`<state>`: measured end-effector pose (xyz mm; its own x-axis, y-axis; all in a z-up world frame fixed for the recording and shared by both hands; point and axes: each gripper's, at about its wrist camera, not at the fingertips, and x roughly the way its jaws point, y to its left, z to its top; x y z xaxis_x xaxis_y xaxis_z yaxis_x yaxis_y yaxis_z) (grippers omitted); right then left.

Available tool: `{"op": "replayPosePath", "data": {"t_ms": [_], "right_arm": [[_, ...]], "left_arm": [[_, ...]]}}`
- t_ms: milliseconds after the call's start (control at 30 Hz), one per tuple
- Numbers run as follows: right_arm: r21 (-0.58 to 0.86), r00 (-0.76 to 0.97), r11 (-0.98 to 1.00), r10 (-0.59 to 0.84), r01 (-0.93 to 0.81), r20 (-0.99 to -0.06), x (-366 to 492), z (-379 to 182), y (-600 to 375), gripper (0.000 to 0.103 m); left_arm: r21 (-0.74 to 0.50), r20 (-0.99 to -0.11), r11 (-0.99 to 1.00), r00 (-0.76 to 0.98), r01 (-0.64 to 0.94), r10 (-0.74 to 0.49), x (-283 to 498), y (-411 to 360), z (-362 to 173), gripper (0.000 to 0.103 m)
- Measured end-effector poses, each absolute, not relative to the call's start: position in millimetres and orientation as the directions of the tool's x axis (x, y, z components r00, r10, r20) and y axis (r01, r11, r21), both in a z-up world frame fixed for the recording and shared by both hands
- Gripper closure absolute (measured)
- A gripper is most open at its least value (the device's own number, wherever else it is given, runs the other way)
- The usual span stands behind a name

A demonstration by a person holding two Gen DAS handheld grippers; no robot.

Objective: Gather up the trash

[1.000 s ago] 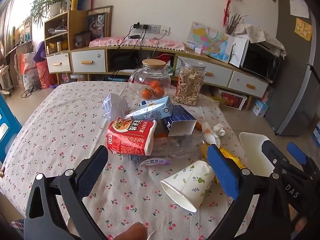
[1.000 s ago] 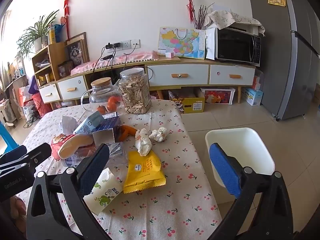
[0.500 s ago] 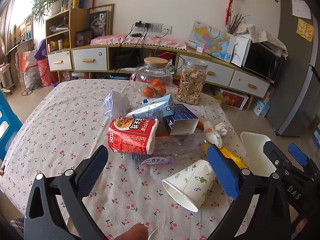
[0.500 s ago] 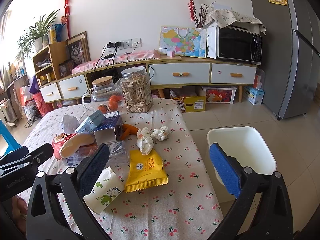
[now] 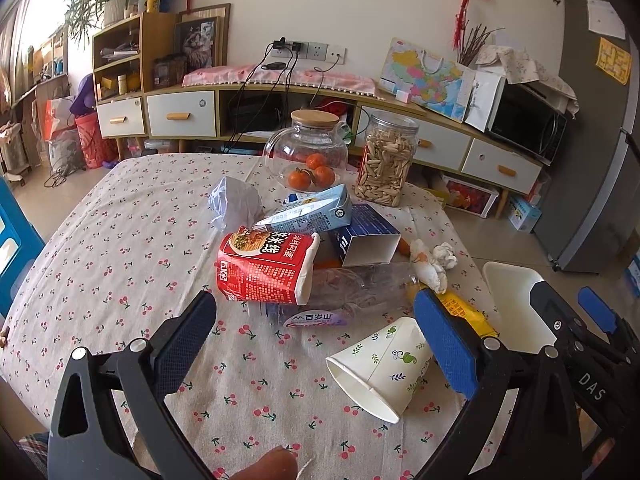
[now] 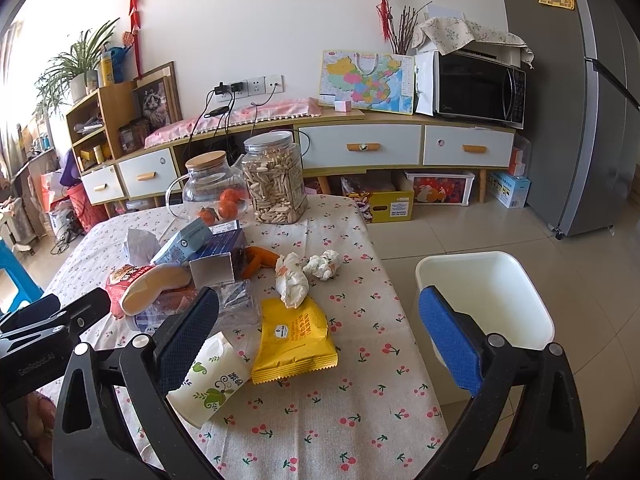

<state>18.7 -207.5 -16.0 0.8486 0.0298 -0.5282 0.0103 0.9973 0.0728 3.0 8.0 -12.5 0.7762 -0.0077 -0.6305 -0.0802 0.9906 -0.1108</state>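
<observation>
left wrist view: both the left gripper [image 5: 316,336] and the right gripper [image 6: 320,332] are held wide apart, empty. a paper cup [image 5: 380,364] is seen tipped on the tablecloth [image 5: 120,248] at 3 o'clock, mouth toward 7, nearer the left gripper. the white bin [image 6: 500,296], smooth plastic, is seen at 2 o'clock in the right wrist view.

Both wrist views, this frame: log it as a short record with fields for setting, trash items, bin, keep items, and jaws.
setting: table with cherry-print cloth
trash items: paper cup, yellow packet, red noodle tub, crushed bottle, milk carton, blue box, crumpled tissues
bin: white bin on the floor, beside the table
keep items: seed jar, glass jug with oranges
jaws: left gripper and right gripper open, holding nothing
</observation>
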Motion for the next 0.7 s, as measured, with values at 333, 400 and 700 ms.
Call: {"op": "replayPosePath", "data": {"t_ms": [333,400,700], "right_arm": [[0.075,0.847,0.997,0.032,0.009,-0.53,16.9,-16.3,-207.0,0.007],[0.075,0.847,0.997,0.032,0.01,-0.531,17.0,-16.5,-206.9,0.007],[0.076,0.846,0.997,0.033,0.01,-0.533,17.6,-17.2,-206.9,0.007]], "left_arm": [[-0.112,-0.635,0.99,0.773,-0.083,-0.007,3.4,9.4,-13.0,0.007],[-0.112,-0.636,0.99,0.772,-0.085,-0.006,3.1,9.7,-13.3,0.007],[-0.112,-0.639,0.99,0.769,-0.087,-0.005,3.5,9.9,-13.2,0.007]]}}
